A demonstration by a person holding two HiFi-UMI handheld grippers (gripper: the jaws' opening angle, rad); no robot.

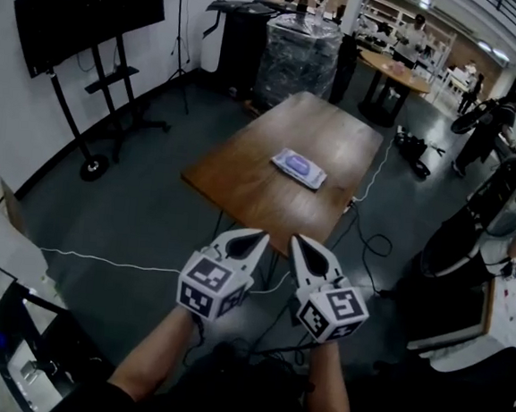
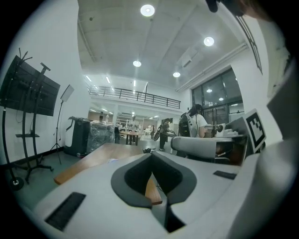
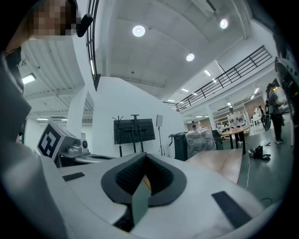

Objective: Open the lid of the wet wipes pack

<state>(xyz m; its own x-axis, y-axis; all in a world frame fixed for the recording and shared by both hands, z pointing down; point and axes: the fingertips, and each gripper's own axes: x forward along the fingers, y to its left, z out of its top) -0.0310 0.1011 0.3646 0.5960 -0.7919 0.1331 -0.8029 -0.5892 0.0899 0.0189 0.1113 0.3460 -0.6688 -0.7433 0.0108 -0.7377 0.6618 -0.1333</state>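
Observation:
The wet wipes pack (image 1: 298,168), pale blue and white, lies flat with its lid down near the middle of a brown wooden table (image 1: 243,177). Both grippers are held side by side well short of the table's near corner, over the dark floor. My left gripper (image 1: 257,236) has its jaws together and holds nothing. My right gripper (image 1: 297,240) is likewise shut and empty. In the left gripper view the left gripper (image 2: 152,158) points toward the table (image 2: 93,161). In the right gripper view the table (image 3: 219,163) lies to the right of the right gripper (image 3: 144,161).
A dark screen on a wheeled stand (image 1: 87,6) is at the left wall. A wrapped pallet (image 1: 297,51) and a round table (image 1: 395,74) stand behind the wooden table. Cables (image 1: 101,259) cross the floor. A black and white machine (image 1: 481,220) and people are at the right.

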